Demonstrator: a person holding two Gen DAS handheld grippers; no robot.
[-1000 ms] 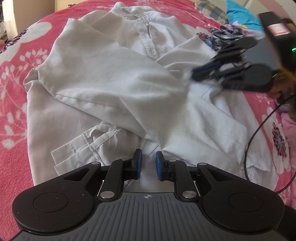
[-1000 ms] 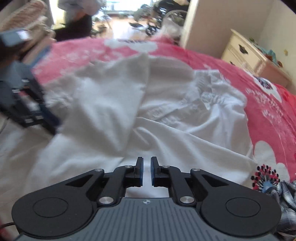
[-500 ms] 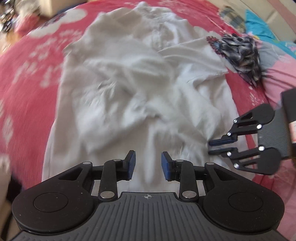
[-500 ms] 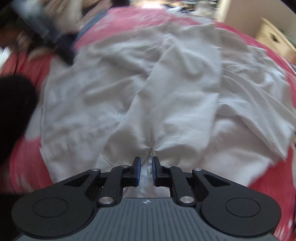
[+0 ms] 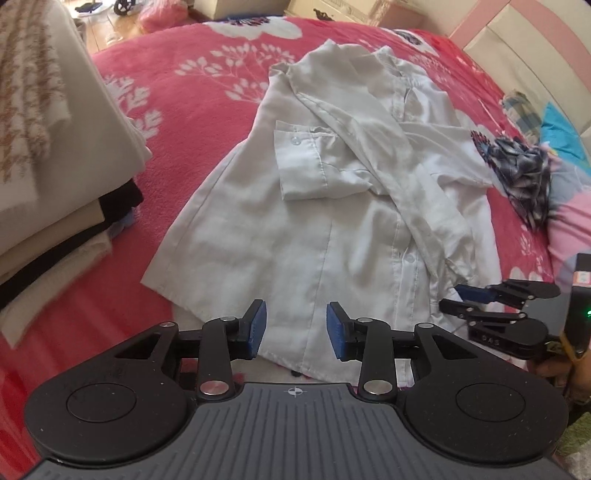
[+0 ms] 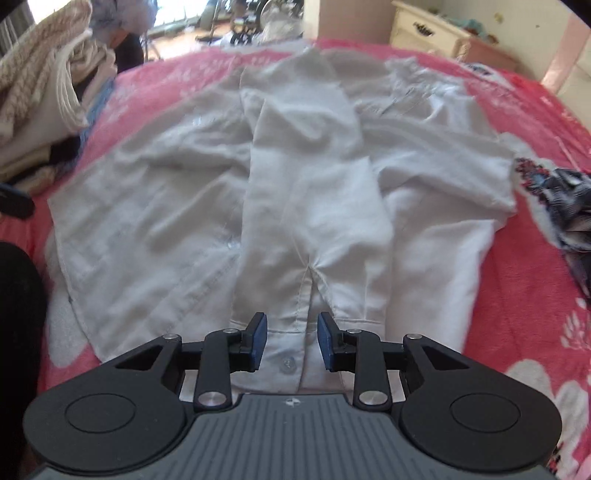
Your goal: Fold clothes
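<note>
The shirt [image 5: 332,206] ahead of the fingers is looking like thin white woven cloth, matt and creased, with small glossy plastic buttons. The blanket [image 5: 192,85] under it is showing a soft, fuzzy pink pile. The left gripper [image 5: 295,328] is showing matt black plastic with blue ribbed pads [image 5: 258,325] and shiny metal pins. The dresser [image 6: 428,31] far ahead is looking like cream painted wood.

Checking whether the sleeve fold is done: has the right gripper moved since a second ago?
Yes. The right gripper has dropped from beside the checked cloth to the white shirt hem, jaws just opening.
</note>
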